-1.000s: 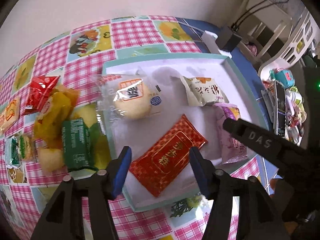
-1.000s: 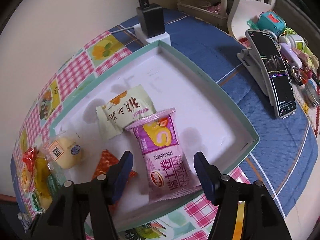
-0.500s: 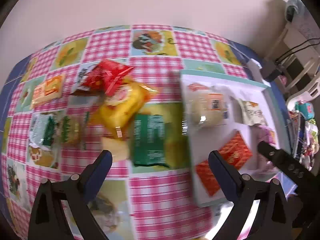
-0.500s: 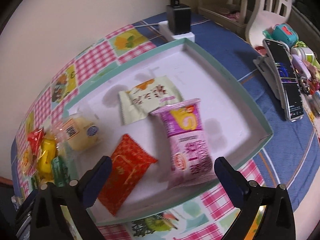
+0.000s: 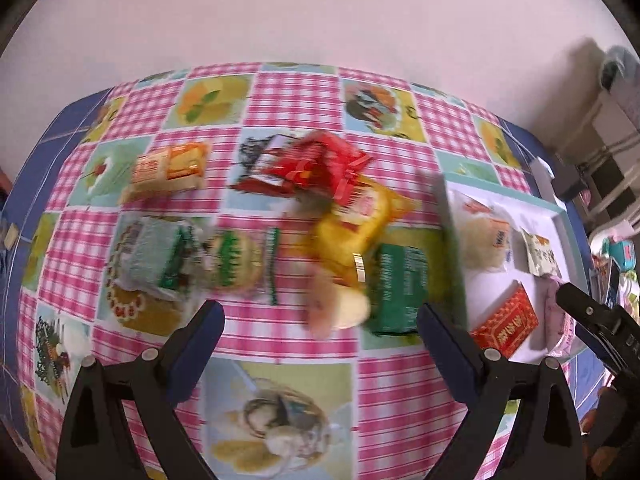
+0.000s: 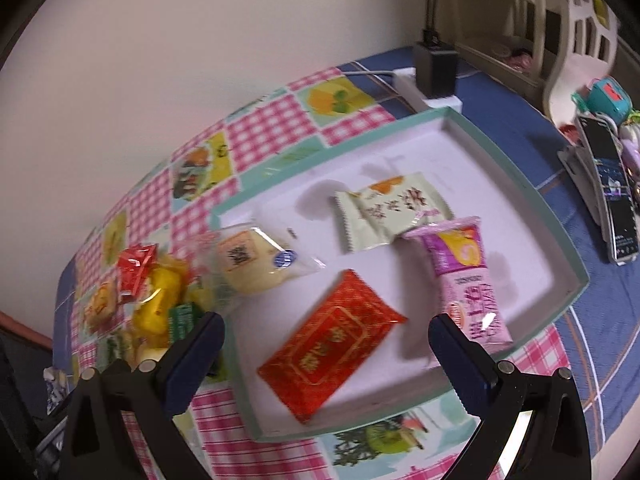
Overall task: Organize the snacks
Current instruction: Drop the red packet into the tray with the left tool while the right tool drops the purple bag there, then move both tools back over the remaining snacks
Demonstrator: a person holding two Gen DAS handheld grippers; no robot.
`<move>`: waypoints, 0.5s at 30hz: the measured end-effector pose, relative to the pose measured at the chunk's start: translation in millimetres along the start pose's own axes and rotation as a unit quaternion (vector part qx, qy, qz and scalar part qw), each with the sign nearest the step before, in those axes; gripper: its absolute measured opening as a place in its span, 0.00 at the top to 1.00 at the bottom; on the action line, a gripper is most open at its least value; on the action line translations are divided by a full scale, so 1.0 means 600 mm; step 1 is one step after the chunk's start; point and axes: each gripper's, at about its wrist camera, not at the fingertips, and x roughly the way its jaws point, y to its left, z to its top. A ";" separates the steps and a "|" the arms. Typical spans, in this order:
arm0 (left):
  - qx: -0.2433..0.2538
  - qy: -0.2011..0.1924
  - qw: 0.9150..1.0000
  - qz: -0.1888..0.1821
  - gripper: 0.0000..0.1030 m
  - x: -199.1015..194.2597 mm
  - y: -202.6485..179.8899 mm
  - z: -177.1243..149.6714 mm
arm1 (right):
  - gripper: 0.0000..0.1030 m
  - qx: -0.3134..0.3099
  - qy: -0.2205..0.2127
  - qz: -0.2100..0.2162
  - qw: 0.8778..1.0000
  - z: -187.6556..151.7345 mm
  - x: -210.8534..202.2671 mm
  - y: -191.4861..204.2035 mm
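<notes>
A white tray with a teal rim [image 6: 516,184] holds a red packet [image 6: 332,344], a pink packet [image 6: 464,276], a pale green packet [image 6: 392,208] and a clear-wrapped bun [image 6: 252,260]. My right gripper [image 6: 324,336] is open and empty above the red packet. My left gripper [image 5: 320,324] is open and empty over a pile of loose snacks on the checked cloth: a yellow packet [image 5: 356,228], a dark green packet [image 5: 400,284], a red wrapper [image 5: 316,168], a green-and-white packet [image 5: 156,260] and an orange packet [image 5: 168,168]. The tray rim [image 5: 516,196] shows at the right there.
A black charger on a white power strip [image 6: 434,72] sits behind the tray. A phone on a stand [image 6: 612,184] and small toys [image 6: 604,96] lie on the blue cloth to the right. A white chair [image 6: 576,32] stands beyond. The wall runs along the table's far edge.
My left gripper swung left from the tray to the loose snack pile and opened wide. My right gripper opened wide and drew back from the pink packet, now over the red packet.
</notes>
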 end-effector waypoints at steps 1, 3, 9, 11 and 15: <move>-0.006 0.001 1.000 0.001 0.06 0.000 0.012 0.002 | 0.00 -0.002 0.000 0.002 1.000 0.000 0.000 0.004; -0.016 0.002 1.000 0.004 0.06 -0.001 0.029 0.006 | 0.01 -0.005 0.002 0.003 1.000 0.000 0.001 0.015; -0.031 -0.001 0.999 0.010 0.06 -0.002 0.073 0.023 | 0.04 -0.019 0.003 0.000 1.000 0.004 0.007 0.044; -0.039 -0.001 0.999 0.008 0.06 0.001 0.089 0.030 | 0.05 -0.030 0.002 -0.005 1.000 0.006 0.009 0.059; -0.059 0.000 0.998 0.000 0.06 0.003 0.119 0.041 | 0.05 -0.041 0.002 0.000 0.999 0.010 0.013 0.085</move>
